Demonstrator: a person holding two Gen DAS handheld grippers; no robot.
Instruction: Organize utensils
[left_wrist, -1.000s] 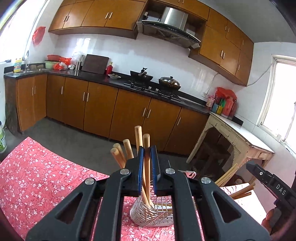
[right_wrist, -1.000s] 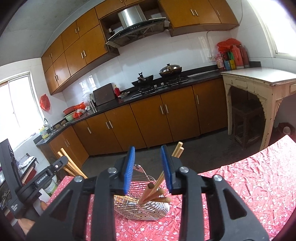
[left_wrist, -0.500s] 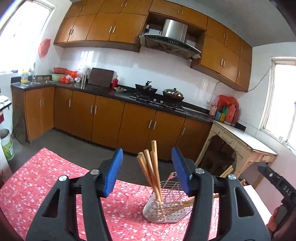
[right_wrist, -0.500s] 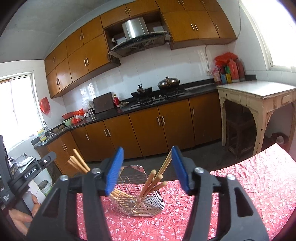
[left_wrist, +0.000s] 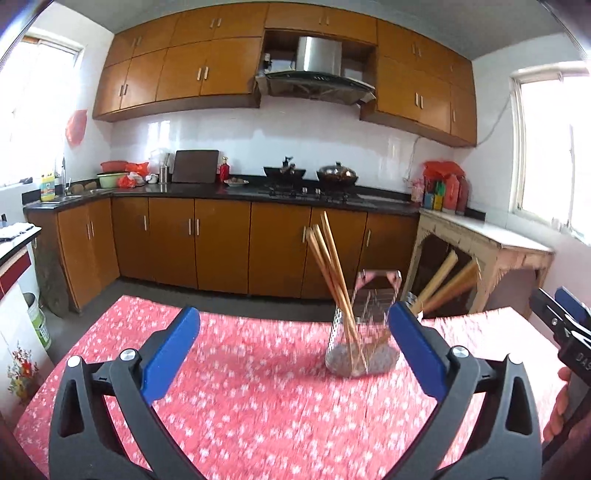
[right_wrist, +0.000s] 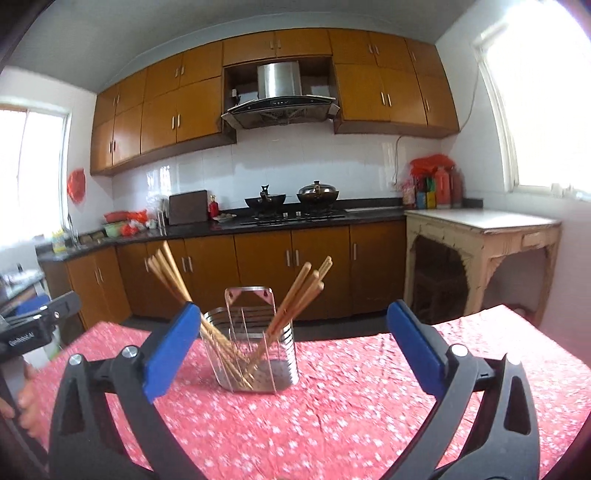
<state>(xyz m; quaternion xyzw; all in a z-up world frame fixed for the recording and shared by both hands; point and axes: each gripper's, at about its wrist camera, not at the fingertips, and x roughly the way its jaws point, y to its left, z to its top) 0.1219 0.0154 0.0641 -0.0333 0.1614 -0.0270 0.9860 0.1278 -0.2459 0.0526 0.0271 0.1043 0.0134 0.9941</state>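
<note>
Right gripper (left_wrist: 565, 321) body shows partial white lettering "DAS"

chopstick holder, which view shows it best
The right wrist view: the holder sits near centre, unblocked, with both chopstick bundles in sight. In the left wrist view the holder is blurred, and the left gripper finger covers its right side.

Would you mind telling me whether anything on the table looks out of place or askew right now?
Nothing stands out. The metal holder stands upright on the red tablecloth, with the chopsticks inside it, leaning in two bunches, left and right. None lie loose on the cloth. Both the left gripper and the right gripper are open and empty.
</note>
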